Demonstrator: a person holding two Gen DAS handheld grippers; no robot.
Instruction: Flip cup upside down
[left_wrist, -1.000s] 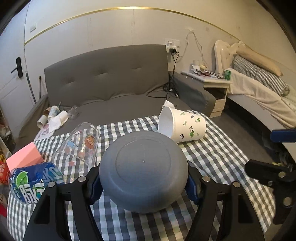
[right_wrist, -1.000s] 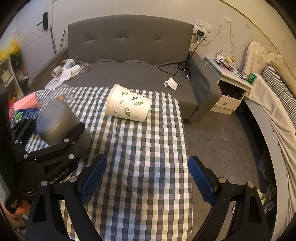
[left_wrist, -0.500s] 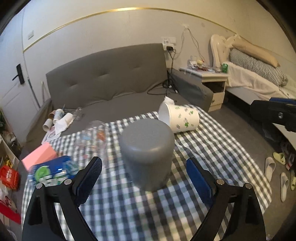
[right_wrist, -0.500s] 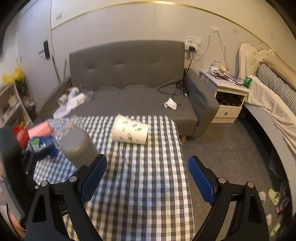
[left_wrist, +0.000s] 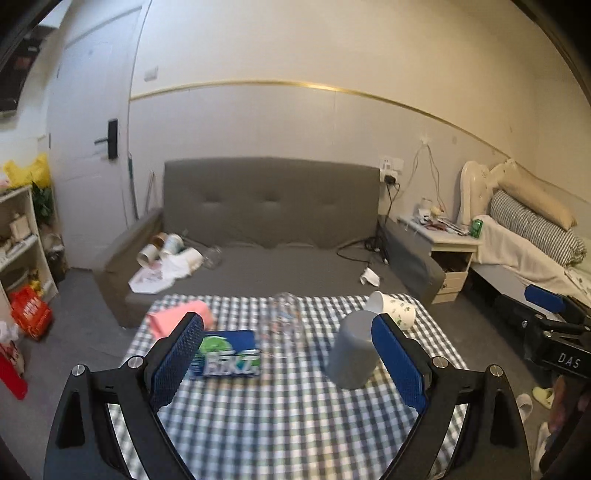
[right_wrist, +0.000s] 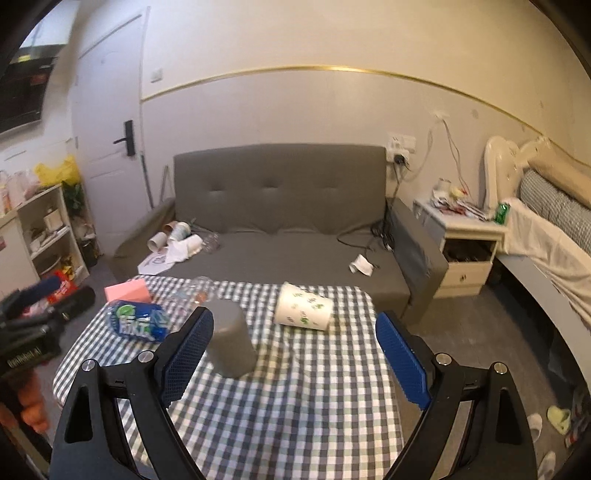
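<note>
A grey cup (left_wrist: 352, 350) stands upside down, base up, on the checked tablecloth (left_wrist: 280, 417); it also shows in the right wrist view (right_wrist: 231, 339). My left gripper (left_wrist: 291, 358) is open and empty, held back from and above the table; the cup stands beyond its right finger. My right gripper (right_wrist: 295, 358) is open and empty, with the cup just beyond its left finger. The left gripper (right_wrist: 33, 332) shows at the left edge of the right wrist view.
A white leaf-print paper cup (right_wrist: 304, 306) lies on its side at the table's far right. A clear glass (left_wrist: 286, 317), a blue packet (left_wrist: 227, 354) and a pink box (right_wrist: 127, 291) lie at the far left. A grey sofa (right_wrist: 280, 206) stands behind the table.
My left gripper let go of the grey cup, opened and pulled back and up. The cup now stands upside down on the cloth. My right gripper also drew back.
</note>
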